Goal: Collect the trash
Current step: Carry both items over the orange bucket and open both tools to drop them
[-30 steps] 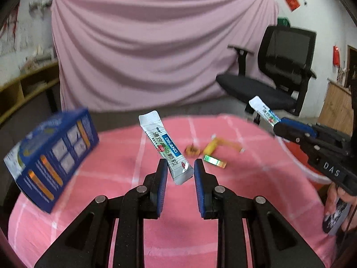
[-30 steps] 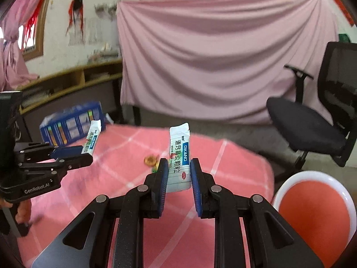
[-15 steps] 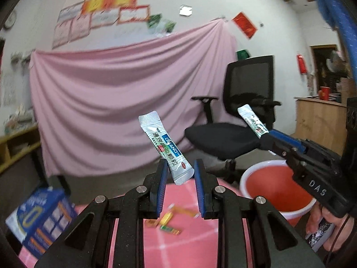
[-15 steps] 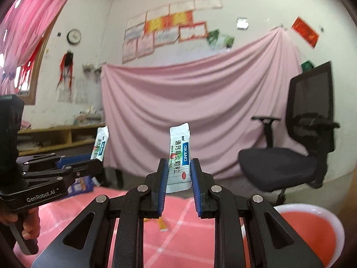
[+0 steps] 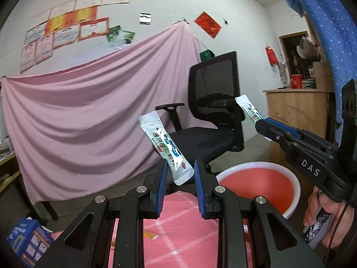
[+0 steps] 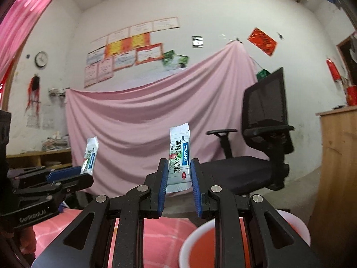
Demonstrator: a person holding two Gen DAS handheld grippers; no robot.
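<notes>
Pinching white DIKANG sachet (image 5: 166, 147) tilted, left gripper (image 5: 180, 174), right gripper (image 6: 178, 171) clamping upright sachet (image 6: 179, 156)

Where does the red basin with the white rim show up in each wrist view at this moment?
Left wrist view: the red basin sits lower right of centre, just right of the left gripper, below the black office chair.
Right wrist view: the red basin is at the bottom right, partly hidden behind the right gripper.
Shared landmark: the black office chair, standing behind the basin in both.
</notes>
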